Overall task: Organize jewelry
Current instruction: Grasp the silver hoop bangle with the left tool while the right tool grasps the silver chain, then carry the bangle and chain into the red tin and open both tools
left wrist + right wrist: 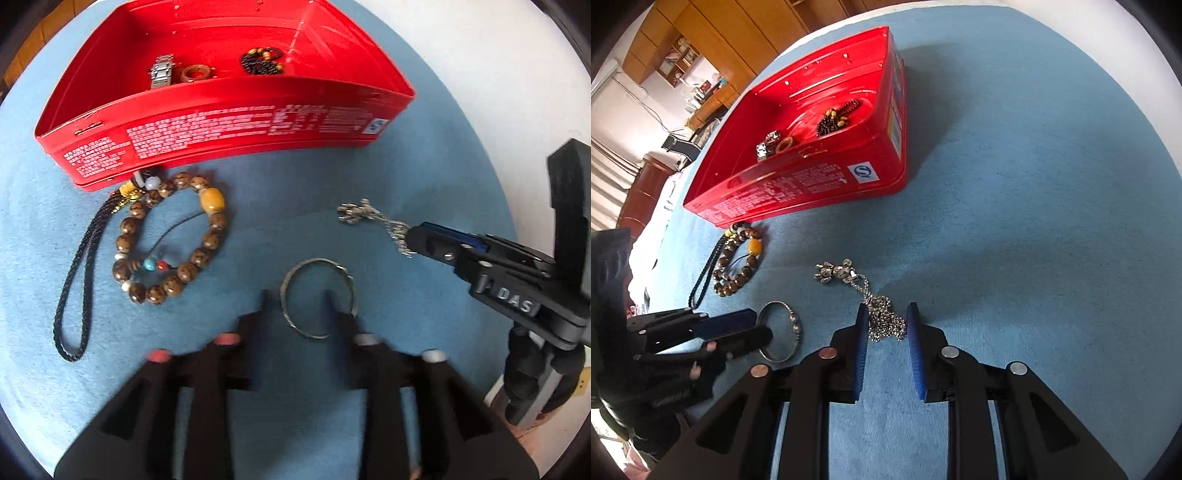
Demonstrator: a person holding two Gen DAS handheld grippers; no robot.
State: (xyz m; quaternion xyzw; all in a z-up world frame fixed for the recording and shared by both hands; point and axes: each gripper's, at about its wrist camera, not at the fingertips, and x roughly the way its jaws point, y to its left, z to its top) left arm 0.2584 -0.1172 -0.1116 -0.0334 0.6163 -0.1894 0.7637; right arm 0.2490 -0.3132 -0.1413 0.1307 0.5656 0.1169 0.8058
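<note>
Left gripper (295,295) points down at the blue cloth (369,177) with its 2 fingers apart. One finger sits inside the silver ring bangle (317,299) and the other sits just outside its rim; the view is too blurry to tell if they touch it. Nothing is pinched between them.

Right gripper (886,325) also points down. Its 2 blue pads (862,332) stand a little apart, one on each side of the bunched silver chain (886,321). The chain lies on the cloth between them, and I cannot tell if the pads press on it. The chain's little silver charm (836,273) lies further out on the cloth, toward the box.

Behind both grippers sits the red tin box (221,122), open on top. Inside it are a silver piece (161,72), a brown ring (195,74) and a dark bead string (262,61). A brown bead bracelet (170,240) with a black cord loop (74,280) lies just in front of the box, touching its near left corner.

Between the 2 grippers and the box the cloth is bare, and the cloth to the right of the box is bare too
</note>
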